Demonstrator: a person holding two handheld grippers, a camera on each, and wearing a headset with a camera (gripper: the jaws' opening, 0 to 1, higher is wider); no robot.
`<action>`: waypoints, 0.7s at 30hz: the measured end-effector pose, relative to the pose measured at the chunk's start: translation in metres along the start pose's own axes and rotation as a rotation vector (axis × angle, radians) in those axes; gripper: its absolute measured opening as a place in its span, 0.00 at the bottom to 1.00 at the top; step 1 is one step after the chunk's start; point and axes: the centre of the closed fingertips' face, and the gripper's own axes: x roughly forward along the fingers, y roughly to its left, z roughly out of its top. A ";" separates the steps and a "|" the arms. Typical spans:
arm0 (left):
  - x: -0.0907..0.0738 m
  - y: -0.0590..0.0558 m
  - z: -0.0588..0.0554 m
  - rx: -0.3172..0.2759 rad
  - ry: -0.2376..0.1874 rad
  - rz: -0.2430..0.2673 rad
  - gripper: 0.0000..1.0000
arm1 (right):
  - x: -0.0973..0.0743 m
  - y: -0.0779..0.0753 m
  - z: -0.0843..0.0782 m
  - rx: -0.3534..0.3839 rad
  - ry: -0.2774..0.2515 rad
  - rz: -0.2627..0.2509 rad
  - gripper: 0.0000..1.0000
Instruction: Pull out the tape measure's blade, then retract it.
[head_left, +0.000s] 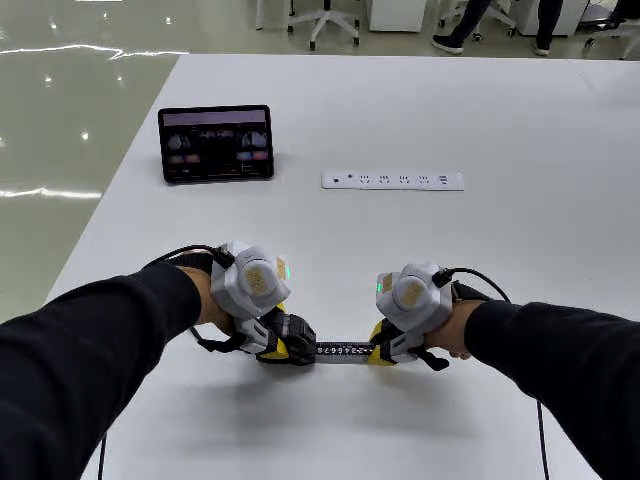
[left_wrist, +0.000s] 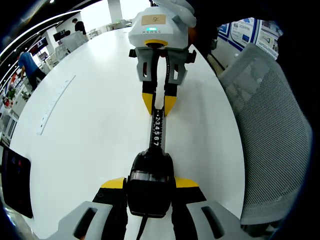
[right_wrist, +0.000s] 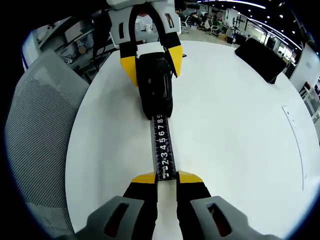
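The left gripper (head_left: 279, 336) jaws are clamping the tape measure (left_wrist: 150, 186) at six o'clock on the bench (head_left: 400, 120). The right gripper (right_wrist: 166, 178) jaws are pinching the blade (right_wrist: 162, 142) tip. The pull-out seems to be just starting, and next it needs steady pulling toward three o'clock.

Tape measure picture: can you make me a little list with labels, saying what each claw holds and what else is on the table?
Left claw: shut on the black tape measure case
Right claw: shut on the end of the blade
Blade: partly out, stretched straight between the two claws
Table: white
Other things: a dark tablet and a white power strip, both on the table beyond the claws
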 end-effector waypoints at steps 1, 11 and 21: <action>0.000 0.000 0.000 0.000 0.000 0.000 0.30 | 0.000 0.000 -0.001 -0.001 0.001 -0.001 0.08; 0.000 0.000 0.000 0.004 -0.006 0.004 0.30 | -0.004 -0.001 -0.008 0.003 0.011 -0.003 0.08; 0.000 0.000 0.001 0.001 -0.005 0.005 0.30 | -0.009 -0.002 -0.018 0.010 0.016 -0.009 0.08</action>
